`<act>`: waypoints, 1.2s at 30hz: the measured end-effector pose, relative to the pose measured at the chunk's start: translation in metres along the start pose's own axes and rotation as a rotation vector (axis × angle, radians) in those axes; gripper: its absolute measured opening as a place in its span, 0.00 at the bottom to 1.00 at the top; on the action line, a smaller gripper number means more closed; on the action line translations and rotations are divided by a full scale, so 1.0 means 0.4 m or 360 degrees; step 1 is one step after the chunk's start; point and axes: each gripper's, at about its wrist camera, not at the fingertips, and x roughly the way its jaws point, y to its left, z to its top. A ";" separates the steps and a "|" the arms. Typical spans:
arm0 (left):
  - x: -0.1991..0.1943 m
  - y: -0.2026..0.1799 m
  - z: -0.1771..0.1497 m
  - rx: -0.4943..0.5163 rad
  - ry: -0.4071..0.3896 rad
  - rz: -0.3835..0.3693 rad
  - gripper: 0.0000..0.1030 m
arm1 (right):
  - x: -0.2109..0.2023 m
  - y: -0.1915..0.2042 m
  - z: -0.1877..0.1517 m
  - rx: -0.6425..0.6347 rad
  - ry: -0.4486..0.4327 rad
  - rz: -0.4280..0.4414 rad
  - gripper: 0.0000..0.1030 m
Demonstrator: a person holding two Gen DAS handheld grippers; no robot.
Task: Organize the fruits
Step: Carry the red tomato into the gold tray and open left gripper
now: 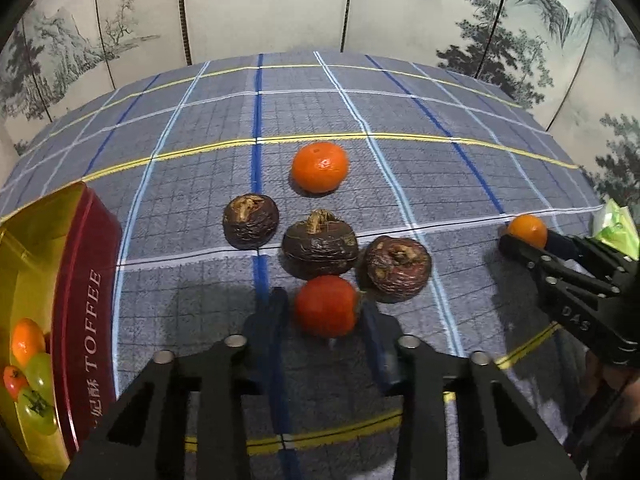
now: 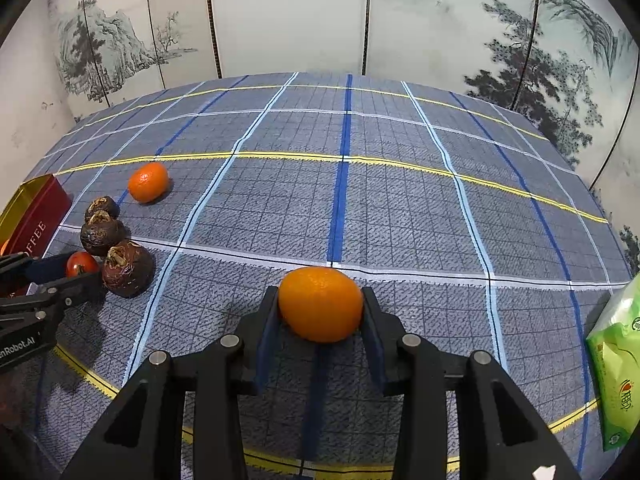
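In the left wrist view my left gripper (image 1: 322,299) is shut on a small red tomato (image 1: 326,308) that rests on the checked cloth. Three dark brown wrinkled fruits (image 1: 320,246) lie just beyond it, and a loose mandarin (image 1: 320,166) lies farther back. The right wrist view shows my right gripper (image 2: 320,294) shut on a second mandarin (image 2: 320,306), pads pressing both its sides. That grip is also visible in the left wrist view at the right edge, right gripper (image 1: 528,240). At the left edge of the right wrist view, the left gripper (image 2: 80,272) holds the tomato (image 2: 82,264).
A red toffee tin (image 1: 84,280) with a gold inside stands at the left and holds orange, green and red fruits. A green packet (image 2: 616,360) lies at the table's right edge. A painted folding screen (image 2: 288,12) stands behind the table.
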 end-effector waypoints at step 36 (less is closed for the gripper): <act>-0.358 0.307 -0.139 -0.0307 -0.0095 0.0374 0.32 | 0.002 0.002 -0.002 0.0001 0.0002 -0.0002 0.37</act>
